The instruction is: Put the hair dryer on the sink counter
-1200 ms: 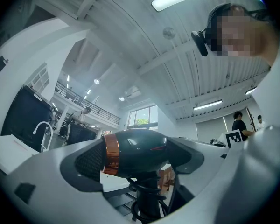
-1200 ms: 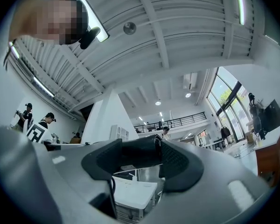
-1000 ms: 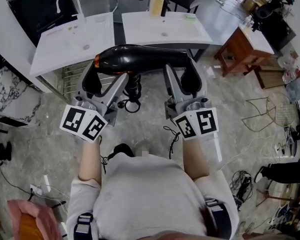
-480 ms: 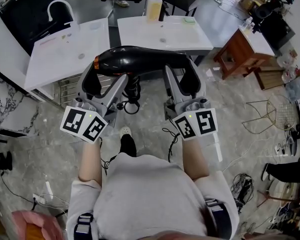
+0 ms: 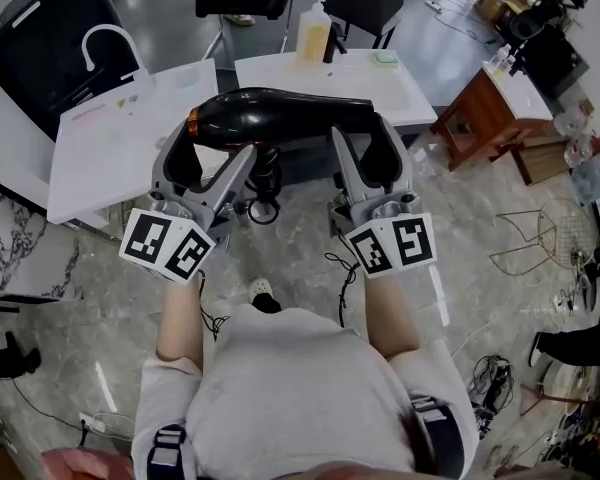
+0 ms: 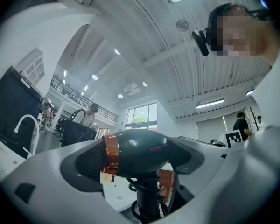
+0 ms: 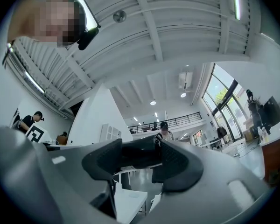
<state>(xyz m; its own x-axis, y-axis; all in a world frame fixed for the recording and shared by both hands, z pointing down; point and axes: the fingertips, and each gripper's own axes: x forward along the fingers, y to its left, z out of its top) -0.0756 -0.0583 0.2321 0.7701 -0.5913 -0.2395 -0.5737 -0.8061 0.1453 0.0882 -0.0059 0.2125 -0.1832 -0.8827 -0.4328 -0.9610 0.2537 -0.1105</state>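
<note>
Both white tables have drawn closer in the head view — the sink table (image 5: 100,158) now lies beside the hair dryer (image 5: 280,116). The dryer hangs level in the air: the left gripper (image 5: 208,150) clamps its rear body, the right gripper (image 5: 370,140) its nozzle.

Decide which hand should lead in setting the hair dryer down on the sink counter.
Left, probably: the left tongs clamp the hair dryer at its thick rear end, beside the copper ring and above the handle and cord. The right tongs hold only the slim nozzle.
</note>
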